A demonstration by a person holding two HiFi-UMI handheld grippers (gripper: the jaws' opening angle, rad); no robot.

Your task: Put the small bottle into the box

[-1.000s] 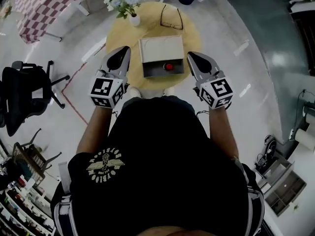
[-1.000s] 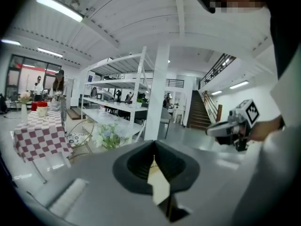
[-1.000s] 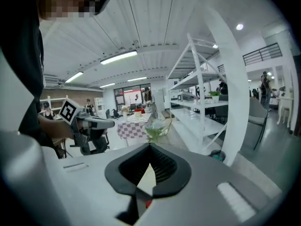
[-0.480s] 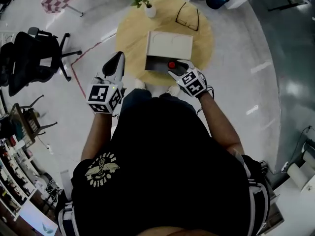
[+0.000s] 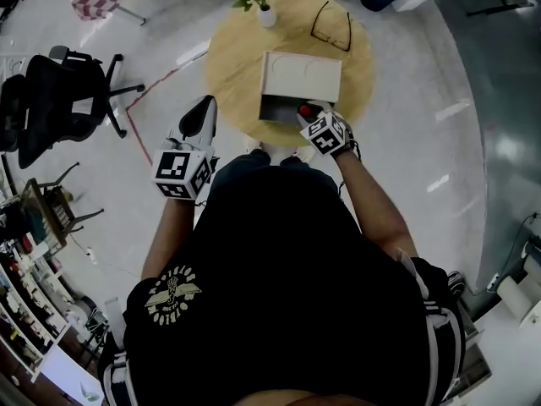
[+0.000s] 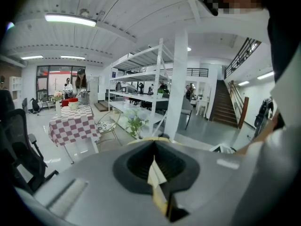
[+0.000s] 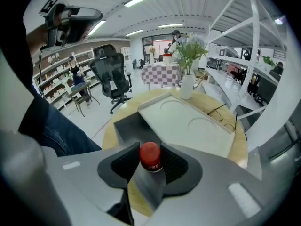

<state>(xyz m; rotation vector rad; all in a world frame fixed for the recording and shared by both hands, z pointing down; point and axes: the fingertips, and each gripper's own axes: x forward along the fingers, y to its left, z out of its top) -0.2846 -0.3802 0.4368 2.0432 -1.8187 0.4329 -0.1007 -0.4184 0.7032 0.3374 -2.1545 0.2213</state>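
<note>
The small bottle point(image 7: 149, 157) has a red cap and a clear body. It sits upright between the pads of my right gripper point(image 7: 149, 167), whose jaws are closing on it and touch the cap on both sides. In the head view the red cap point(image 5: 305, 110) and the right gripper point(image 5: 311, 117) are at the near, open end of the cream box point(image 5: 300, 76). The box's lid point(image 7: 188, 124) is slid back, showing a grey opening point(image 7: 128, 126) just beyond the bottle. My left gripper point(image 5: 201, 110) hangs off the table's left edge, shut and empty, with its pads point(image 6: 154, 166) meeting.
The box rests on a round yellow table point(image 5: 232, 66), along with a white vase of flowers point(image 5: 267, 15) and a pair of glasses point(image 5: 331, 25) at the far side. A black office chair point(image 5: 59, 100) stands on the floor to the left.
My right gripper has swung in from beside the box to its open near end, and the red-capped bottle is now between its jaws. The left gripper has drawn back from the table.
</note>
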